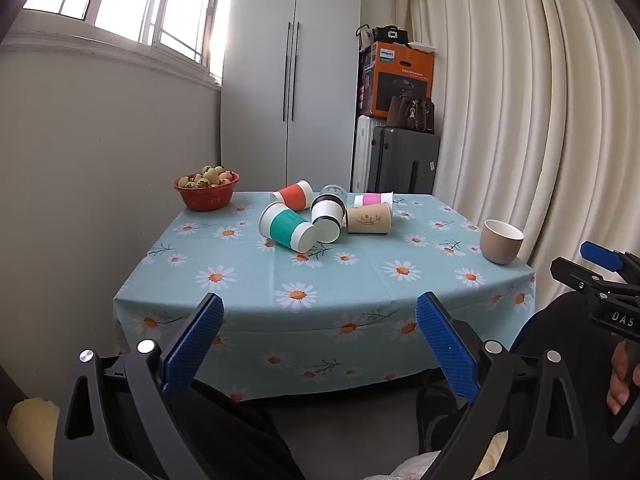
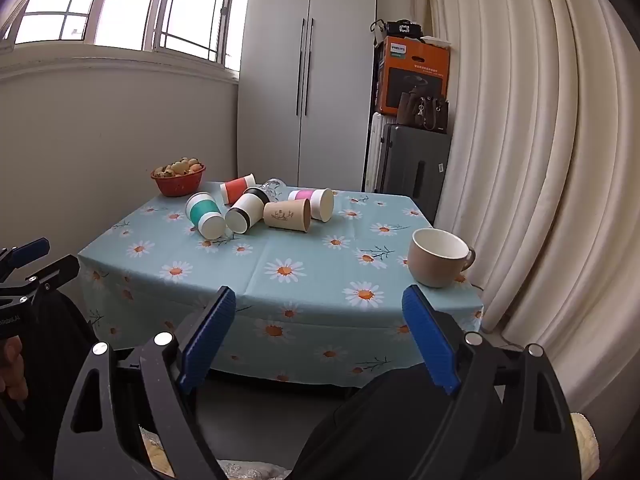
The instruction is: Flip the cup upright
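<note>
small room with a window, white wardrobe, cream curtain and stacked suitcases under an orange box in the corner. daisy-print blue tablecloth over a table. red bowl of fruit at the far left corner. cluster of tipped cups mid-table, all on their sides: green-banded cup, orange-banded cup, black-banded cup, brown paper cup, pink-banded cup, plus a clear glass behind them. beige mug upright near the right edge, well apart from the cluster. left gripper and right gripper both short of the table, blue pads spread wide, nothing between them.
</note>
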